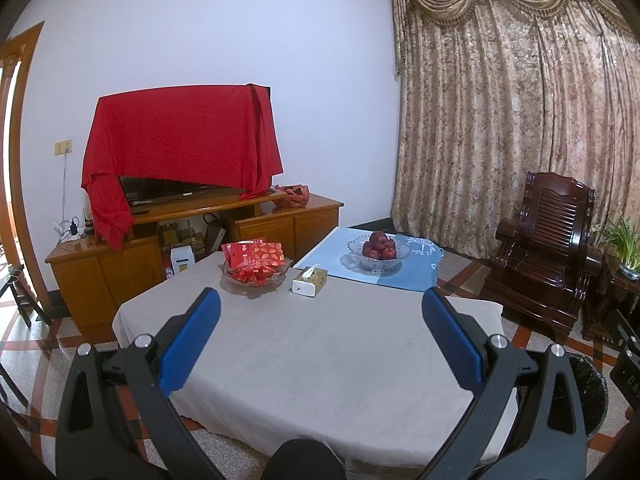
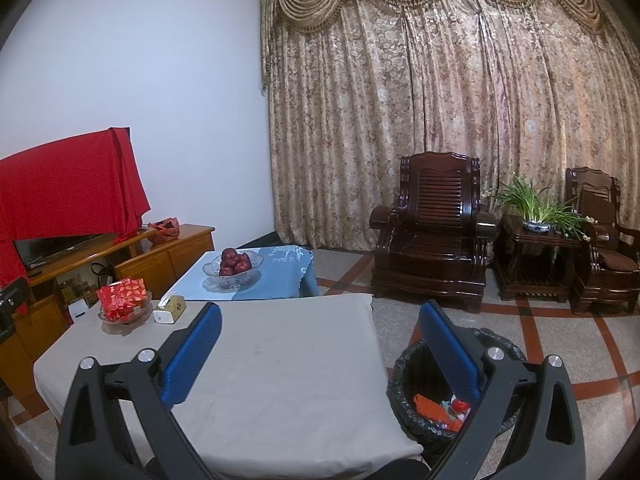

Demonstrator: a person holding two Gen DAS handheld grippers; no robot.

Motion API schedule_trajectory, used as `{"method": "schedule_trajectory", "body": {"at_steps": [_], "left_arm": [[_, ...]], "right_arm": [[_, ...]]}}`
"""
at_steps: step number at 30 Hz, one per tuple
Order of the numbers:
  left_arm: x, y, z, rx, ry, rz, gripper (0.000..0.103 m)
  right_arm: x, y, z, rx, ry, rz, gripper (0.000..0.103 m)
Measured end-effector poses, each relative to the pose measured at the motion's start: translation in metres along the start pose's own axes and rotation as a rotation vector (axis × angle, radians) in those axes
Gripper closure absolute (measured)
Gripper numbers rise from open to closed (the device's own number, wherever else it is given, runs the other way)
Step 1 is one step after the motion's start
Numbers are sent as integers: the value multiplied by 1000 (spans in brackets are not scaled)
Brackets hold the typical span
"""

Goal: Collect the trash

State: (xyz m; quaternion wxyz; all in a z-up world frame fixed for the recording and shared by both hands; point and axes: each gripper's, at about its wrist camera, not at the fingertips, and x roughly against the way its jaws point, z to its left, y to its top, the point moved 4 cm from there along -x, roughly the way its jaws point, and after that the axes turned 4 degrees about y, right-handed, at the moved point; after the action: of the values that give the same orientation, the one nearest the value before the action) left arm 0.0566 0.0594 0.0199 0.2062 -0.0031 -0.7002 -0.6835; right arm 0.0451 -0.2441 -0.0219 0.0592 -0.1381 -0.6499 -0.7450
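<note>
While both the left gripper [image 1: 320,308] and right gripper [image 2: 320,320] hung with fingers apart and empty, the grey table [image 1: 320,360] carried 2 items at its far edge: 1 bowl of red packets [image 1: 256,270], 1 tissue box [image 1: 309,280]. 1 bin [image 2: 416,392] beside its right edge held trash [image 2: 436,410].

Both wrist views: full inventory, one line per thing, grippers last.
Table: 1, grey cloth, foreground.
Candy bowl: 1, glass, red packets, table's far left.
Tissue box: 1, gold-white, beside candy bowl.
Fruit bowl: 1, glass, red apples, on blue-clothed table.
Trash bin: 1, black liner, red-orange trash inside, floor right of table.
TV: 1, red cloth draped, on wooden cabinet.
Armchairs: 2, dark wood, by curtain.
Plant: 1, green, side table.
Left gripper: open, empty.
Right gripper: open, empty.
</note>
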Motion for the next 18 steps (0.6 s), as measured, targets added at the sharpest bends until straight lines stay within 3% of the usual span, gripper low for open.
{"method": "schedule_trajectory", "body": {"at_steps": [18], "left_arm": [[0, -1, 1, 0, 1, 1, 5]], "right_arm": [[0, 1, -1, -1, 0, 0, 6]]}}
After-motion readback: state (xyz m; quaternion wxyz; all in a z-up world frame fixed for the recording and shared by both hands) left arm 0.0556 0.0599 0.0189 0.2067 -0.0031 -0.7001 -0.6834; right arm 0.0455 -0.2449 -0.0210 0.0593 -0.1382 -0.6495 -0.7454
